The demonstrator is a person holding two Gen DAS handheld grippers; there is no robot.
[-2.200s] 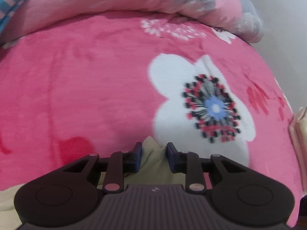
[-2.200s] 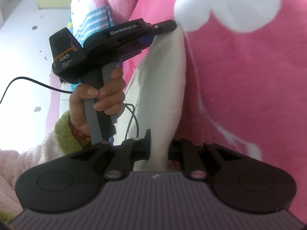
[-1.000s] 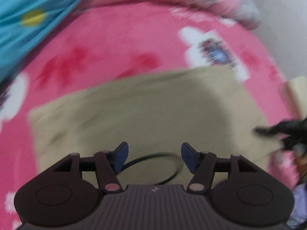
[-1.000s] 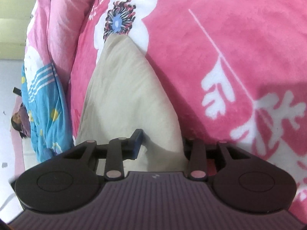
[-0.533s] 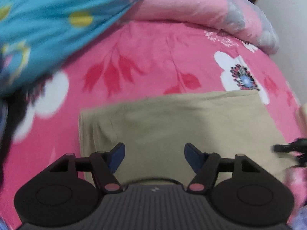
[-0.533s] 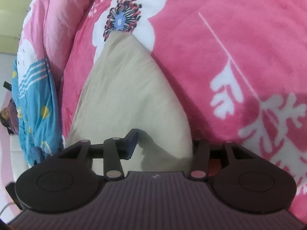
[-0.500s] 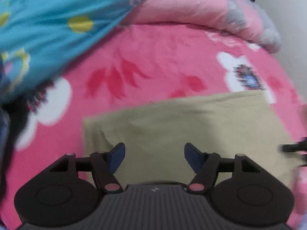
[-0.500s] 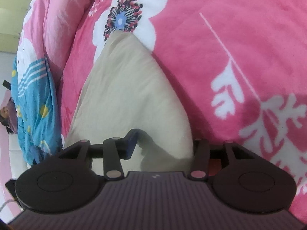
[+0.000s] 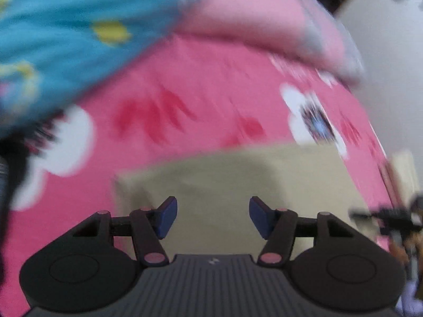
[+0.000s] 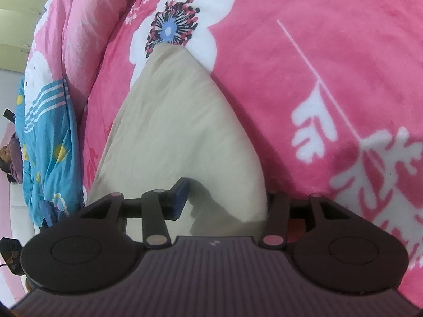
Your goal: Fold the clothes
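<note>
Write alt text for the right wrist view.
The open right gripper straddles the near end of a folded beige garment lying on a pink floral blanket. A blue patterned quilt lies bunched at far left.

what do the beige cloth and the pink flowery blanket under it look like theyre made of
Flat beige folded cloth: looks like thin woven cotton, matte, with fine soft creases and a crisp folded edge. Pink flower-printed blanket: looks like plush fleece, since its surface is fuzzy with a soft sheen and slightly blurred print edges. Neither fibre can be confirmed by sight.
</note>
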